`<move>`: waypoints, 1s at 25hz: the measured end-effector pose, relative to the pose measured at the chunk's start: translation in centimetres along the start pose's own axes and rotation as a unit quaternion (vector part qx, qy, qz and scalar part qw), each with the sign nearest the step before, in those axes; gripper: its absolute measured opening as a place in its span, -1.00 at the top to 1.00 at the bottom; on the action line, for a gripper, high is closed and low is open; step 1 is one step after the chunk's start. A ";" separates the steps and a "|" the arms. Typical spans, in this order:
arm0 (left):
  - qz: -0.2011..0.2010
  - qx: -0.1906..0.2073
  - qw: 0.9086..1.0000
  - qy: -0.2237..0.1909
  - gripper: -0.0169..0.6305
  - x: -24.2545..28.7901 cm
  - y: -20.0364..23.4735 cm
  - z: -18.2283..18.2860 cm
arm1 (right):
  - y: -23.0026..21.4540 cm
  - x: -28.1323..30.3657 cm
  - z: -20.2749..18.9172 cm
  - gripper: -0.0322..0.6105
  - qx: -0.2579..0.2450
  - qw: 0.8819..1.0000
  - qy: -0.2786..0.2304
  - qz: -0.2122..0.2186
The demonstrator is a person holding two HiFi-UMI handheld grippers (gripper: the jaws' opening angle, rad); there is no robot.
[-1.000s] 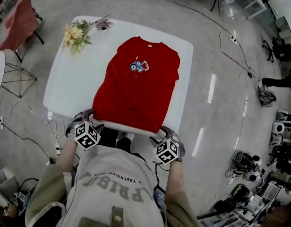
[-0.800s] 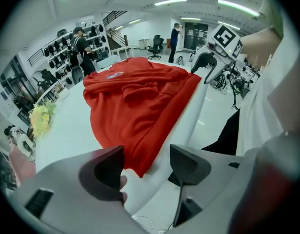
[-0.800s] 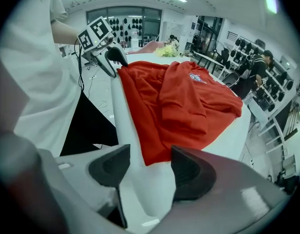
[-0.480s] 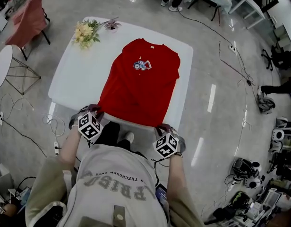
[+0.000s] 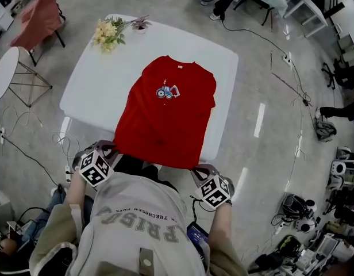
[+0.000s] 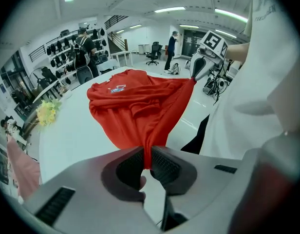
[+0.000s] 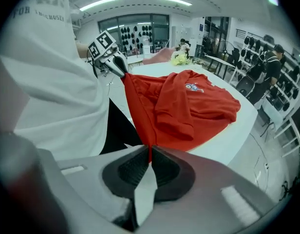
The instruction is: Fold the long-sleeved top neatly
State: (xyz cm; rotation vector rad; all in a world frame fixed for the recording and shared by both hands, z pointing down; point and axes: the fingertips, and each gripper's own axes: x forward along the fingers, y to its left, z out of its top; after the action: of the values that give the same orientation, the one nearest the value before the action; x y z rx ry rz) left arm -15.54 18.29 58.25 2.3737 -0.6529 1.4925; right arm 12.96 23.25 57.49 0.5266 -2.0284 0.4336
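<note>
The soft, wrinkled red top [image 5: 165, 117] lies lengthwise on the white table [image 5: 93, 82], collar away from me. My left gripper [image 6: 148, 155], jaws just closing, and right gripper [image 7: 150, 155] pinch its near hem corners.

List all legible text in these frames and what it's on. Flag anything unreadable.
"PRIS" plus one unclear letter: large, upside down in the head view, on the back of the person's light shirt.
"THECHOSEN ONES": small line above it, same shirt.
On the red top: the chest print is a picture with no readable lettering; the neck label is too small to read.
The marker cubes: patterns only, no words.
</note>
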 end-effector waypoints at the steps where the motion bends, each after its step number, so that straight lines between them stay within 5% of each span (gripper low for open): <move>1: 0.002 -0.006 1.000 -0.006 0.80 -0.5 0.0 0.3 | 0.0 -0.6 0.3 0.84 0.006 1.000 -0.006 0.005; 6: 0.006 -0.044 0.998 -0.053 0.80 -1.8 2.6 3.3 | -3.1 -3.2 3.0 0.84 0.016 0.999 -0.035 0.003; 15: 0.047 -0.033 0.995 -0.086 0.79 0.4 12.1 11.8 | -14.4 -4.0 6.9 0.84 0.049 0.997 -0.058 -0.029; 19: 0.042 -0.047 0.995 -0.075 0.79 3.2 16.4 14.4 | -19.2 -1.4 7.5 0.84 0.096 0.994 -0.030 -0.037; 25: 0.019 -0.065 0.998 0.003 0.76 8.1 21.2 15.6 | -24.1 3.4 7.5 0.84 0.148 0.988 0.039 -0.033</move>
State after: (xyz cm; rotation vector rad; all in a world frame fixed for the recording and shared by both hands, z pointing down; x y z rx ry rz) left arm -10.96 -8.85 58.37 2.2711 -0.7738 1.4244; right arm 18.80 -1.50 59.01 0.7433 -1.8762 0.7113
